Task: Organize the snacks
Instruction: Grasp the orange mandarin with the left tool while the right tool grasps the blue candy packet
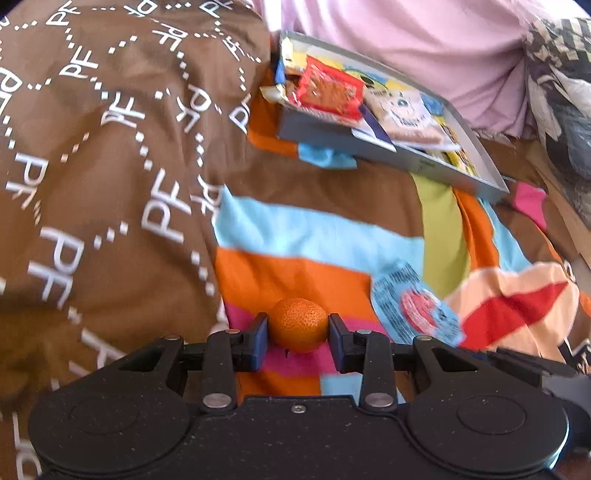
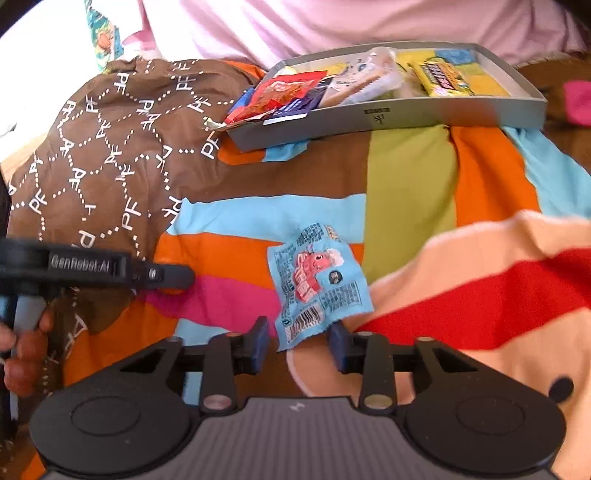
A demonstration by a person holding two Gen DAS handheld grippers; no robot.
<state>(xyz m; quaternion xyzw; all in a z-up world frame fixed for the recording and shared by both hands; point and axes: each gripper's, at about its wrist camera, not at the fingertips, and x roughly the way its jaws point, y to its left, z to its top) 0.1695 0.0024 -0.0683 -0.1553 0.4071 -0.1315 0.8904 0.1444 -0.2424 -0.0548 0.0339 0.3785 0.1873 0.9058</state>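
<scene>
My left gripper (image 1: 298, 334) is shut on a small orange mandarin (image 1: 298, 325), held between the blue pads just above the bedspread. A light blue snack packet (image 1: 417, 304) lies flat on the cover to its right. In the right wrist view the same blue packet (image 2: 319, 280) lies with its lower corner between the fingers of my right gripper (image 2: 298, 341), which stands open. A grey tray (image 2: 388, 118) at the back holds a red packet (image 2: 280, 92), a pale cookie packet (image 2: 362, 79) and a yellow packet (image 2: 443, 79). The left gripper (image 2: 162, 275) shows at the left, held by a hand.
Everything rests on a rumpled bedspread (image 1: 314, 229) with brown lettered and bright striped patches. Pink fabric (image 1: 406, 33) lies behind the grey tray (image 1: 332, 138). A raised brown fold (image 2: 103, 147) sits left of the tray.
</scene>
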